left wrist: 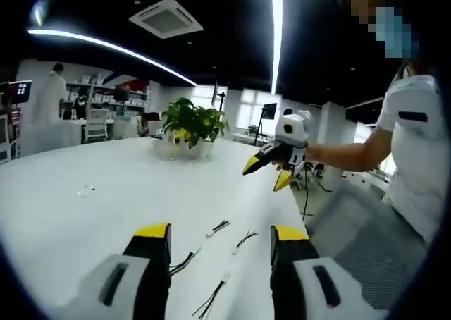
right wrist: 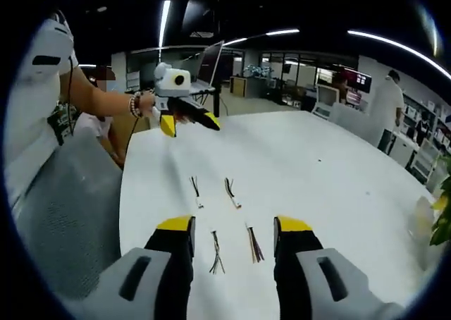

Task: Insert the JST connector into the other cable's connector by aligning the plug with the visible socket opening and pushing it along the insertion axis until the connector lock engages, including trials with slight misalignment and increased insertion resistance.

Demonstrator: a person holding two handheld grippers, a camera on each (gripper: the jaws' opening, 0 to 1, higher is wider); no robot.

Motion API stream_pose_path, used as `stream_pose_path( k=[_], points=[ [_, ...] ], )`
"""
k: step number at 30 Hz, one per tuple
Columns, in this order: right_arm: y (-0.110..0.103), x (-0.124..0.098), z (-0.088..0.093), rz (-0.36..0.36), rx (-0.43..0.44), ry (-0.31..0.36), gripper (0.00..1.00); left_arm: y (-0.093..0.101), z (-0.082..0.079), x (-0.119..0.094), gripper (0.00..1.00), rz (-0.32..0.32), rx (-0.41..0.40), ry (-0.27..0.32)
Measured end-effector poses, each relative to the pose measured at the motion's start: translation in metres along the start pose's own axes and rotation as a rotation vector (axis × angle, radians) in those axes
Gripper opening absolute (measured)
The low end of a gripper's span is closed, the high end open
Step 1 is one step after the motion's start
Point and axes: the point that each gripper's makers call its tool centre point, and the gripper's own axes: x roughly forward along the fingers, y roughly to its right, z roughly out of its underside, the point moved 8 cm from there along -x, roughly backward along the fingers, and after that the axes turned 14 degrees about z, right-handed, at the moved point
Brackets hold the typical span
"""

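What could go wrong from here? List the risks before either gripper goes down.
1. Four small cables lie close together on the white table, so the open right gripper may pinch wires rather than a connector.
2. The open left gripper hovers over the same cluster; the two could nudge pieces out of line.

White surface (left wrist: pixel 84 214) under the tool, potted green plant (left wrist: pixel 190 126) far ahead, open laptop (right wrist: pixel 208 70) at the far edge, grey chair back (right wrist: pixel 67 207) left of it
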Motion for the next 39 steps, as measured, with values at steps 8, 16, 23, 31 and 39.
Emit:
stream_pose_path(
  k=[8,16,23,31,39],
  points=[
    [0.001,0.023,0.013,-0.033,0.030,-0.006,0.41,-0.008,0.027,0.025,0.42,0.049,-0.002,-0.072],
    [0.005,0.042,0.021,-0.059,0.051,-0.019,0.38,-0.026,0.034,0.032,0.33,0.045,-0.001,-0.080],
    [0.008,0.057,0.029,-0.078,0.051,-0.033,0.36,-0.041,0.042,0.037,0.32,0.021,-0.032,-0.071],
    [0.011,0.074,0.035,-0.090,0.047,-0.050,0.32,-0.055,0.053,0.049,0.26,0.024,-0.020,-0.120],
    [0.015,0.091,0.040,-0.080,0.052,-0.063,0.27,-0.062,0.067,0.065,0.25,0.031,-0.013,-0.195]
  ],
)
